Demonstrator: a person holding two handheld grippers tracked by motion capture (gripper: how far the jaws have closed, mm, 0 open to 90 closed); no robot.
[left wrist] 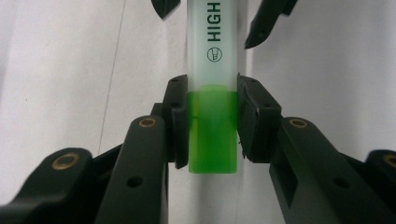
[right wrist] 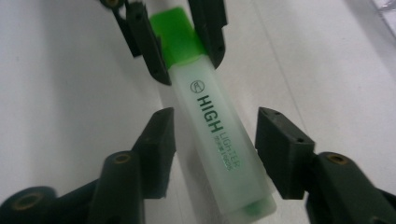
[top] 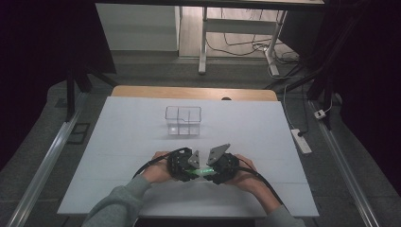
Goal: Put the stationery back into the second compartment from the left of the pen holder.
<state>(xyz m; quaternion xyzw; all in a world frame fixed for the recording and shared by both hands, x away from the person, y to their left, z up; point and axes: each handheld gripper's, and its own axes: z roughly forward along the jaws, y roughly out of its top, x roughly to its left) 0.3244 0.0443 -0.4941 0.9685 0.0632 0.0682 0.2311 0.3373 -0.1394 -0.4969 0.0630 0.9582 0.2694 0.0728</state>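
A green highlighter (left wrist: 213, 84) with a pale translucent body printed "HIGH" is held over the white table. My left gripper (left wrist: 213, 122) is shut on its bright green cap end. In the right gripper view the highlighter (right wrist: 219, 140) runs between my right gripper's (right wrist: 215, 149) jaws, which stand open on either side of the body without touching it. In the high view both grippers meet nose to nose near the table's front, left gripper (top: 182, 165) and right gripper (top: 220, 166), with the highlighter (top: 201, 171) glowing green between them.
A clear plastic box with compartments (top: 183, 120) stands on the white table top (top: 265, 137) beyond the grippers. A wooden table edge, desk legs and cables lie farther back. A power strip (top: 301, 140) rests on the floor to the right.
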